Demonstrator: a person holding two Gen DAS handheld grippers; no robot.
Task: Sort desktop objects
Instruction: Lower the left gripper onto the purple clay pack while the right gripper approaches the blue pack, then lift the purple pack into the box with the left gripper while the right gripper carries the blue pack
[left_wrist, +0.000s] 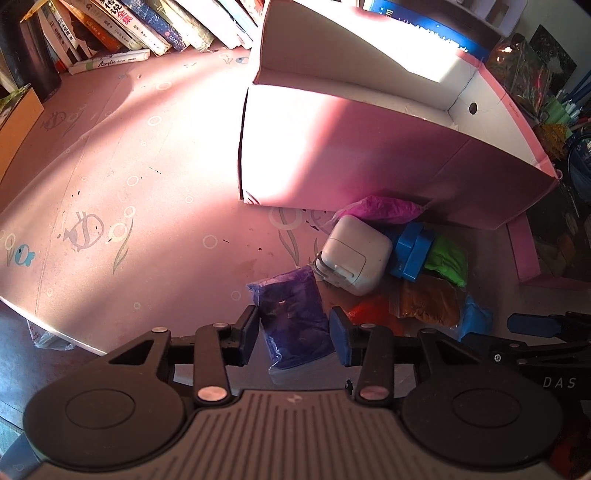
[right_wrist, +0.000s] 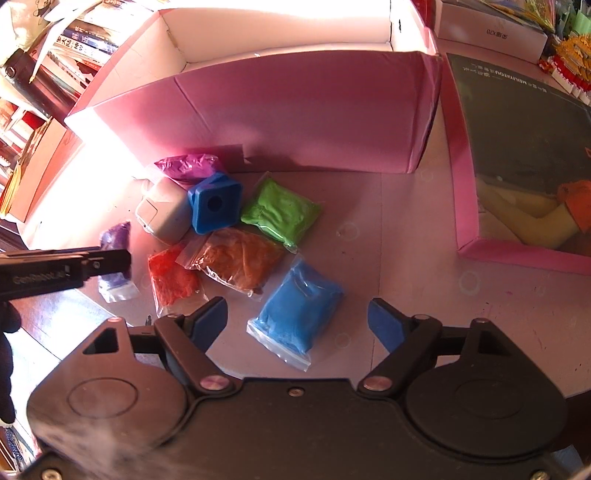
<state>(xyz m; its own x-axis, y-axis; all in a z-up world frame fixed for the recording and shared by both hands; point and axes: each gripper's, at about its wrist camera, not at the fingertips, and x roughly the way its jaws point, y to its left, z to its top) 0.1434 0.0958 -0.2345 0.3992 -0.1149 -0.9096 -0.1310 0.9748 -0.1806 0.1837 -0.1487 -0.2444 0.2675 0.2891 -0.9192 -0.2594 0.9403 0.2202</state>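
Left hand-held gripper (left_wrist: 293, 334): jaws narrow around the purple bag (left_wrist: 295, 317), contact unclear.
Right hand-held gripper (right_wrist: 297, 319): spread wide, empty, over the blue bag (right_wrist: 299, 306).
Progress: barely begun; bags, white charger (left_wrist: 354, 254) and blue block (right_wrist: 216, 203) lie on the desk (left_wrist: 129, 166).
Pink box (left_wrist: 351, 155): interior looks empty.
Right view only: pink lid (right_wrist: 465, 177) beside it.

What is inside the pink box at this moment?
The pink box shows only bare white inner walls in both views. Its floor is hidden behind the near wall and washed out by sunlight, so anything lying low inside cannot be seen.
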